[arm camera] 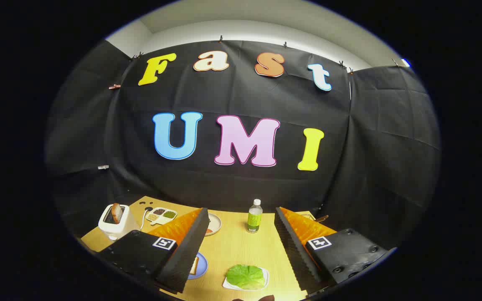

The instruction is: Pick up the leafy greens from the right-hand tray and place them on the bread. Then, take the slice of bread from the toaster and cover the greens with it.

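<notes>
A green lettuce leaf (246,276) lies on a small white tray (265,282) on the wooden table, low between my fingers. My gripper (241,242) hovers above the table, open wide, holding nothing. Left of the tray, a blue plate (200,266) carries a bread slice (194,265), mostly hidden behind my left finger (184,251). At the table's far left stands a white toaster (115,223) with a brown bread slice (117,212) sticking up out of its slot.
A green-labelled bottle (255,216) stands at the back middle of the table. A white divided dish (161,215) of seeds sits beside the toaster, and a small plate (213,223) shows past my left finger. A dark object (321,218) lies at the back right.
</notes>
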### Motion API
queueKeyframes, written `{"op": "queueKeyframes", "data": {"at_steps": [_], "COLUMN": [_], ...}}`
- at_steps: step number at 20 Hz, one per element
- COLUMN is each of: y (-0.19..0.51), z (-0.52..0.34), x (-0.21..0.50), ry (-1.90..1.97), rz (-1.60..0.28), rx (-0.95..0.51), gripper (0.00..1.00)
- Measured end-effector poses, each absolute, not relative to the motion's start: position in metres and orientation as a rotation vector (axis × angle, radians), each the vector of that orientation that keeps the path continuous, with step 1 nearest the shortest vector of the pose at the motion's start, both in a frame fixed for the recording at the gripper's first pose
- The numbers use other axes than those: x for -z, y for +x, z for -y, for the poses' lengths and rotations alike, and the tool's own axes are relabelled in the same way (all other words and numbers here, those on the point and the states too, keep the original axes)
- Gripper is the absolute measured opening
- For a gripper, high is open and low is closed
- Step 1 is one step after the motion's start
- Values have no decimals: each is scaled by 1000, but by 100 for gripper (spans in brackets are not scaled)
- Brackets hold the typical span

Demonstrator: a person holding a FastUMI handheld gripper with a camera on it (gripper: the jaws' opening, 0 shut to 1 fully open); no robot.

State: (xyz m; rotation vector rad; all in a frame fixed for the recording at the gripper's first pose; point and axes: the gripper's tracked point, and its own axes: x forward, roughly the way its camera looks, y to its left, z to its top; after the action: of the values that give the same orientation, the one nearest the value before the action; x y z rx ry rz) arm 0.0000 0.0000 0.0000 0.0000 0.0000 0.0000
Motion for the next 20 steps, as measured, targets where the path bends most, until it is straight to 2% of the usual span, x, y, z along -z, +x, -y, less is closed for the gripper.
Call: {"op": "queueKeyframes", "data": {"at_steps": [13,20], "y": [1,10], "z": [8,10], "x": [3,18], "ry": [4,0], "rz": [-6,-54], "rx": [-4,-69], "gripper": [98,98]}}
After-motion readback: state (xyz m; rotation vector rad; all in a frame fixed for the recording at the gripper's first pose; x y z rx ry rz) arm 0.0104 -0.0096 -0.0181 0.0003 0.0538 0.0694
